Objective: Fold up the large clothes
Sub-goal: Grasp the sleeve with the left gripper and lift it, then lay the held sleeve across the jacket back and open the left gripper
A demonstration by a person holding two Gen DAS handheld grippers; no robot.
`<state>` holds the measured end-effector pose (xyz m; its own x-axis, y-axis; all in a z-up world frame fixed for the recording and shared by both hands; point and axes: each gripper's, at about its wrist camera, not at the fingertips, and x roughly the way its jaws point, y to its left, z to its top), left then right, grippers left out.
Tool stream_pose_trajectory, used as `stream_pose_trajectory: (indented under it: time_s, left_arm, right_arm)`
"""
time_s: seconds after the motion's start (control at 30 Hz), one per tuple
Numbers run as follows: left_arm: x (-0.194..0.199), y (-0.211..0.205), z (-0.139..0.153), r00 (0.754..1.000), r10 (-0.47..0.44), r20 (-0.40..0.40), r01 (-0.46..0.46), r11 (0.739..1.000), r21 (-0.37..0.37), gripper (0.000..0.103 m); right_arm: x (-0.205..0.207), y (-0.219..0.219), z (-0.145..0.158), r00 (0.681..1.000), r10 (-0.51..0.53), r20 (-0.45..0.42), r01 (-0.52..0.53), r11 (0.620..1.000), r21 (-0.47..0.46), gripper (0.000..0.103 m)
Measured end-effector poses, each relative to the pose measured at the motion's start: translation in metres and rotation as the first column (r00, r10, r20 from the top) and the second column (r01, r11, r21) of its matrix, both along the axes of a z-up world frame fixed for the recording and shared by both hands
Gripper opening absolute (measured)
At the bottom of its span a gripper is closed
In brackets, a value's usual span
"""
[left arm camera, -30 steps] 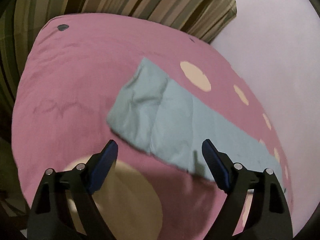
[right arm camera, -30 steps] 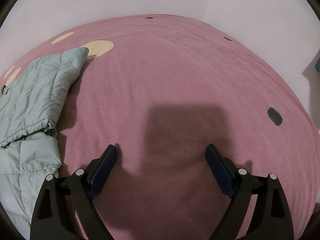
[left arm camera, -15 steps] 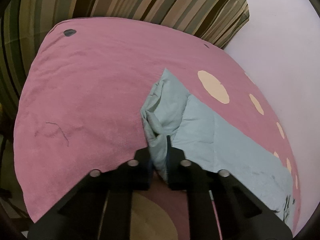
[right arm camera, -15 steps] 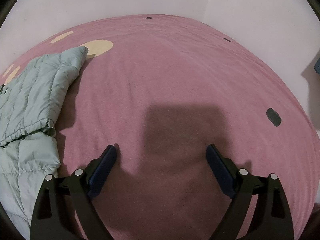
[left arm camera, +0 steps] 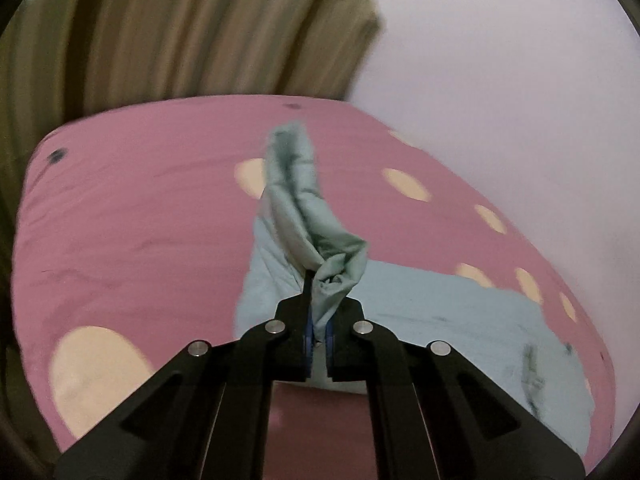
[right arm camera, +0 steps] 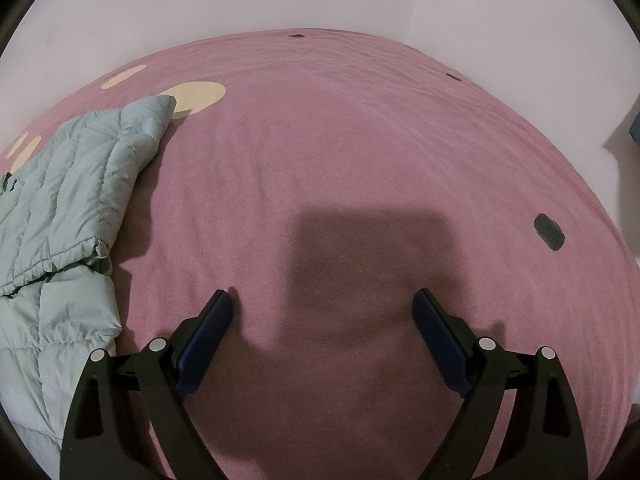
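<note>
Left gripper [left arm camera: 318, 320]: we see its jaws clenched on a bunched fold of the pale green quilted jacket [left arm camera: 316, 240], mid frame. The pinched part rises off the pink bedspread [left arm camera: 140, 220] toward upper center; the rest of the garment lies flat at lower right. Left view is motion-blurred. Striped curtain [left arm camera: 180, 32] at upper left, white wall [left arm camera: 500, 60] at upper right.

Right gripper [right arm camera: 322, 312]: we see jaws spread wide, gripping nothing, low over bare bedspread at bottom center, its shadow just ahead. In this view the jacket sits along the left edge, apart from the fingers.
</note>
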<state>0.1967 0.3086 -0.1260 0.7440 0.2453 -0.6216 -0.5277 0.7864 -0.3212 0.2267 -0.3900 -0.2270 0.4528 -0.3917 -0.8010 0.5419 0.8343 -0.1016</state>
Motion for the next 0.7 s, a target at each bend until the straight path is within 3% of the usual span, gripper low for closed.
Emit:
stream_pose_trajectory:
  time_s: [0.17, 0.3, 0.7]
  left_arm:
    - [0.039, -0.087, 0.017, 0.985, -0.175, 0.0, 0.174, 0.981, 0.081, 0.004]
    - [0.061, -0.147, 0.016, 0.958, -0.286, -0.009, 0.286, 0.955, 0.077, 0.004]
    - [0.097, -0.301, 0.005, 0.842, -0.536, -0.059, 0.539, 0.835, 0.111, 0.004]
  right_arm:
    - [0.0, 0.0, 0.0, 1.0, -0.002, 0.004, 0.002, 1.0, 0.007, 0.09]
    - [0.0, 0.0, 0.0, 1.0, -0.002, 0.004, 0.002, 1.0, 0.008, 0.09]
    - [0.001, 0.001, 0.0, 1.0, 0.003, 0.007, -0.003, 1.0, 0.017, 0.09]
